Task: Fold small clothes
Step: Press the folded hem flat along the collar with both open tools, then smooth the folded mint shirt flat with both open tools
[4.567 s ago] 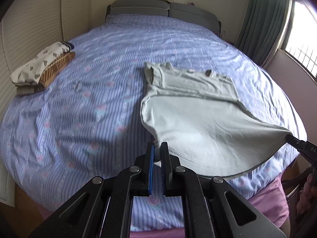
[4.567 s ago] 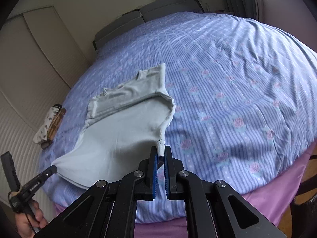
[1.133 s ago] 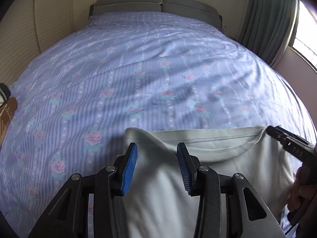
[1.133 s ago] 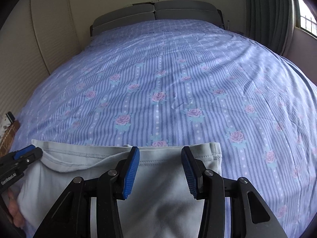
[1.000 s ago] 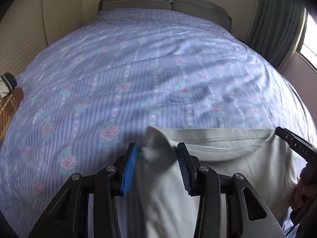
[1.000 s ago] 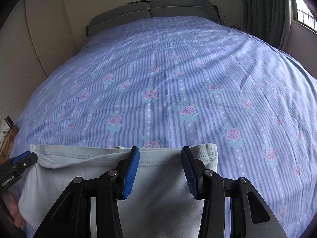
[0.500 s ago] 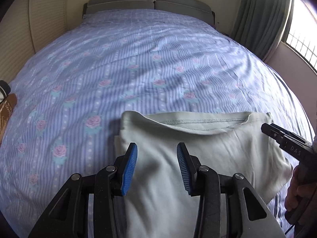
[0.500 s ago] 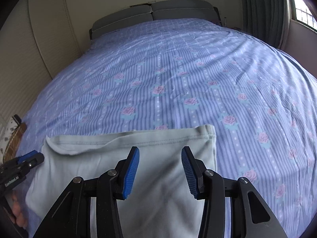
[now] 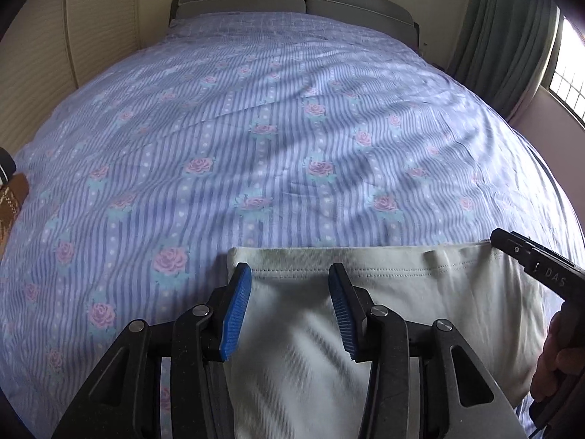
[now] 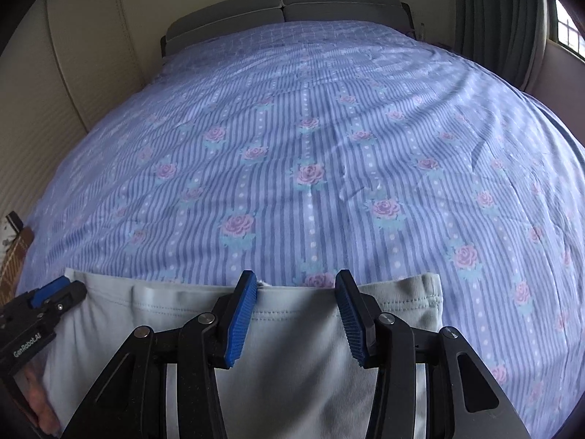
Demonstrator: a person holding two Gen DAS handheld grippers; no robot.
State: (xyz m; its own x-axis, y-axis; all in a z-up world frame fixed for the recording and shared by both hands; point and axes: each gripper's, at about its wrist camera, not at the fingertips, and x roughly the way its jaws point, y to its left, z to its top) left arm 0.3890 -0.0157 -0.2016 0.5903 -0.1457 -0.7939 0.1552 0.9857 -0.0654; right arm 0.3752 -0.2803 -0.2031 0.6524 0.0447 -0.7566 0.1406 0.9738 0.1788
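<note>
A: Nearest first. What does the left hand-held gripper (image 9: 289, 292) have between its blue ribbed pads?

B: Nothing. Its jaws stand partly apart, gripping nothing, above the pale grey-green folded cotton garment (image 9: 365, 329), which lies flat on the bed beneath them. The right hand-held gripper (image 10: 296, 300) is the same: partly open, empty, over the garment's stitched far edge.

A: How much of the garment shows?

B: Only the far part. Its near side is cut off by the bottom of both views and hidden under the black gripper arms, so I cannot tell the full shape. Whether the pads touch the cloth is hard to make out.

A: And the person?

B: Just fingers (image 9: 552, 362) at the right edge of the left wrist view, wrapped round the other gripper's handle, and a blurred bit of hand at the lower left of the right wrist view.

A: Beyond the grippers?

B: The lilac-blue striped bedspread with pink roses (image 10: 310, 139) runs ahead to the grey padded headboard (image 10: 285, 3). Far to the left, a brown patterned folded cloth (image 9: 11, 197) is mostly cut off by the frame edge. Ahead on the right hang dull green curtains (image 9: 504, 36), with a bright window only partly visible.
</note>
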